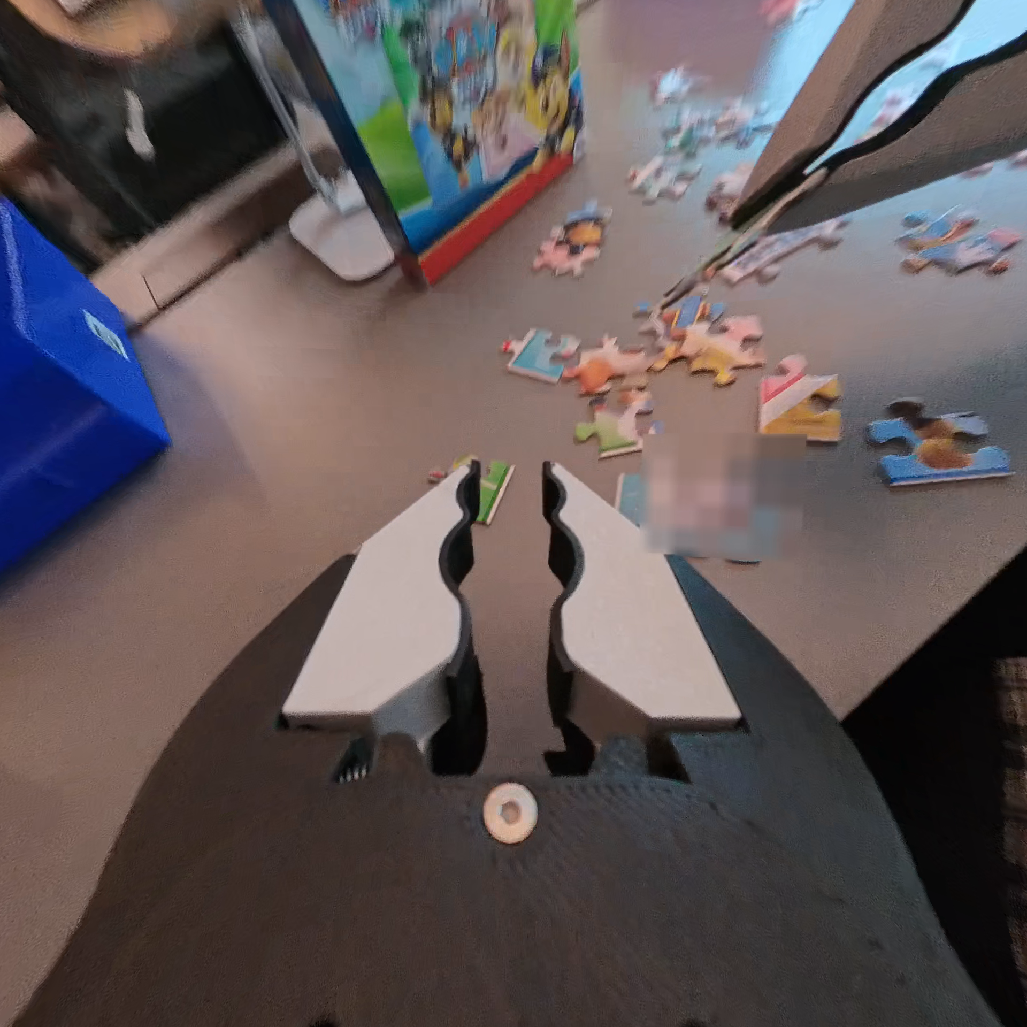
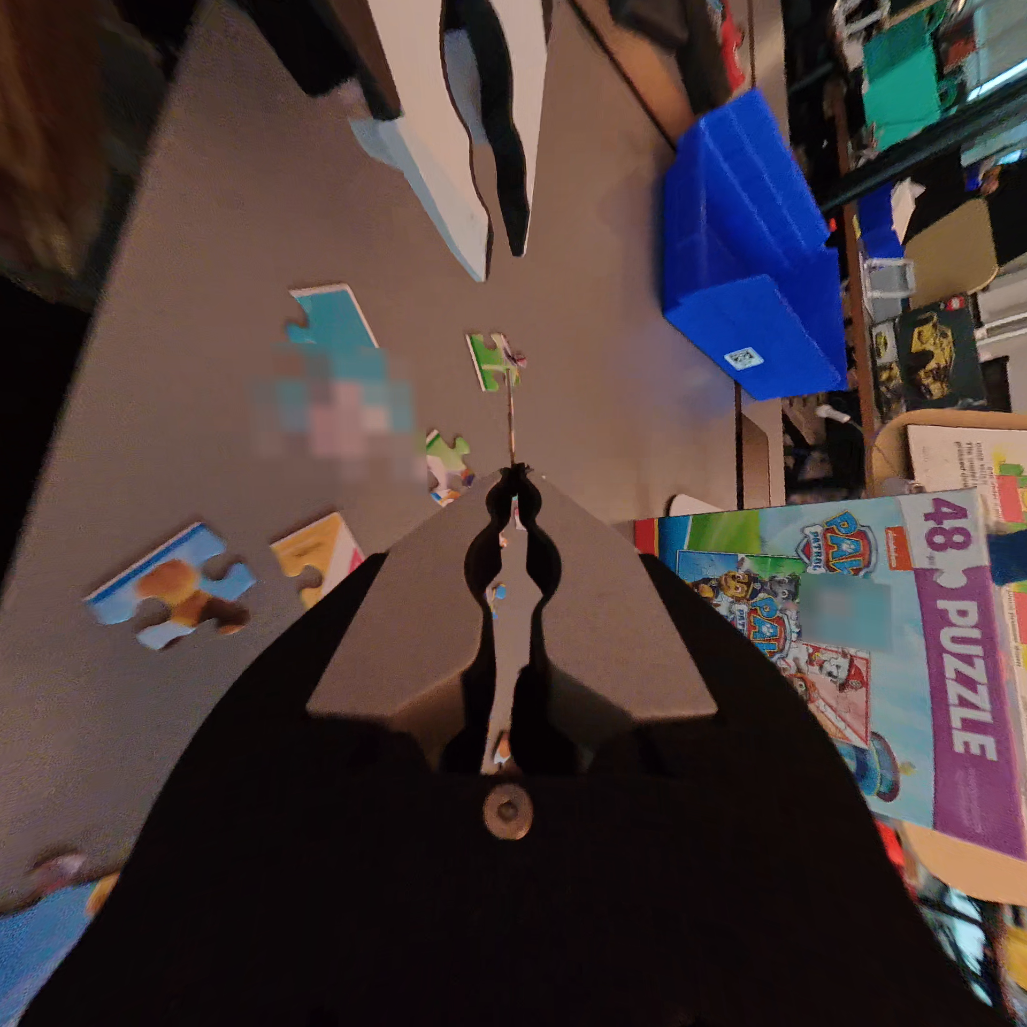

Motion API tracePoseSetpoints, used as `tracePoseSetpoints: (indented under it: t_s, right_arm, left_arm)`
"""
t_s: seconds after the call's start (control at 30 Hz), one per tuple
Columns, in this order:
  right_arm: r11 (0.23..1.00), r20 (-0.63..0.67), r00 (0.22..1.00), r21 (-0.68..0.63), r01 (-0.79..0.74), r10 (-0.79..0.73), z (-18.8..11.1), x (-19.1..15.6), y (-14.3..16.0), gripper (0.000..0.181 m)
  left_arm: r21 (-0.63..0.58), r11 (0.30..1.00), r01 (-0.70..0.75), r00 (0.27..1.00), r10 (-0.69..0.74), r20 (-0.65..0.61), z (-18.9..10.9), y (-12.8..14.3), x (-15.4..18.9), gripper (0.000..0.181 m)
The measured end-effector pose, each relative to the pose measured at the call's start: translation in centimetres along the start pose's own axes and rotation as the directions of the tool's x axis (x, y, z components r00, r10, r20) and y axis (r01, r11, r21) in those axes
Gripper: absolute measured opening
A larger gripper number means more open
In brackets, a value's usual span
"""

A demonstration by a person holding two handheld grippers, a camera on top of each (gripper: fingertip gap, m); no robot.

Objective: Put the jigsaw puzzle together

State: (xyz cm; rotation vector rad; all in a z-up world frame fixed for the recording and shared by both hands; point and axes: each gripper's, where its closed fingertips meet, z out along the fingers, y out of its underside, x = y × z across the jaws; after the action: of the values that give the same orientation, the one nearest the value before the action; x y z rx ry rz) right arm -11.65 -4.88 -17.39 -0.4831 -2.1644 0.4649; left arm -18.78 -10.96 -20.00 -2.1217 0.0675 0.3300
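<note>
The right gripper (image 2: 514,472) pinches a puzzle piece (image 2: 510,422) by its edge, the left gripper (image 1: 511,472) waits open and empty, and next the piece needs its matching spot.

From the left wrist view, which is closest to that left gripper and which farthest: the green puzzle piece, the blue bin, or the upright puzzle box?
1. The green puzzle piece lies on the table at the tips of the left gripper, partly behind its left finger.
2. The blue bin stands off to the left.
3. The upright puzzle box stands farthest, ahead and slightly left.
</note>
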Motion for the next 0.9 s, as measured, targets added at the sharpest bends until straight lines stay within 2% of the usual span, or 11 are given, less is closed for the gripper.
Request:
tracePoseSetpoints:
  t_s: [0.1, 0.2, 0.33, 0.47, 0.57, 0.63, 0.77, 0.83, 0.9]
  right_arm:
    - [0.994, -0.014, 0.999, -0.104, 0.046, -0.047, 3.7, 0.3, 1.0, 0.000]
    - [0.983, 0.011, 1.000, -0.183, 0.006, -0.004, 6.7, 0.5, 2.0, 0.000]
    - [0.968, 0.026, 0.999, -0.247, -0.036, 0.043, 9.6, 0.9, 3.2, 0.000]
    - [0.946, 0.069, 0.991, -0.311, -0.085, 0.112, 11.8, 0.9, 4.0, 0.002]
    - [0.927, 0.126, 0.975, -0.352, -0.131, 0.186, 12.9, 0.2, 4.2, 0.004]
    - [0.924, 0.209, 0.939, -0.328, -0.196, 0.274, 13.3, -0.8, 3.1, 0.010]
    - [0.902, 0.297, 0.879, -0.337, -0.270, 0.374, 13.5, -1.1, 2.8, 0.023]
    - [0.890, 0.374, 0.821, -0.325, -0.319, 0.431, 13.1, -1.6, 2.2, 0.024]
    - [0.896, 0.419, 0.796, -0.287, -0.340, 0.436, 12.8, -1.5, 1.7, 0.019]
  left_arm:
    - [-0.110, 0.994, 0.030, 0.999, -0.035, -0.042, 2.2, 1.8, -0.8, 0.023]
    - [-0.206, 0.978, 0.024, 0.996, -0.040, -0.075, 4.3, 3.6, -1.1, 0.024]
    - [-0.252, 0.966, 0.062, 0.992, -0.089, -0.094, 6.3, 4.7, -1.7, 0.023]
    - [-0.271, 0.954, 0.130, 0.980, -0.165, -0.110, 6.8, 5.3, -1.4, 0.015]
    - [-0.262, 0.950, 0.167, 0.976, -0.197, -0.094, 6.7, 5.3, -1.4, 0.014]
    - [-0.260, 0.949, 0.179, 0.974, -0.208, -0.090, 6.6, 5.4, -1.3, 0.014]
    - [-0.248, 0.948, 0.200, 0.969, -0.229, -0.095, 6.4, 5.5, -1.2, 0.015]
    - [-0.244, 0.948, 0.204, 0.966, -0.235, -0.106, 6.3, 5.5, -1.2, 0.017]
    - [-0.247, 0.949, 0.198, 0.968, -0.229, -0.104, 6.2, 5.6, -1.3, 0.017]
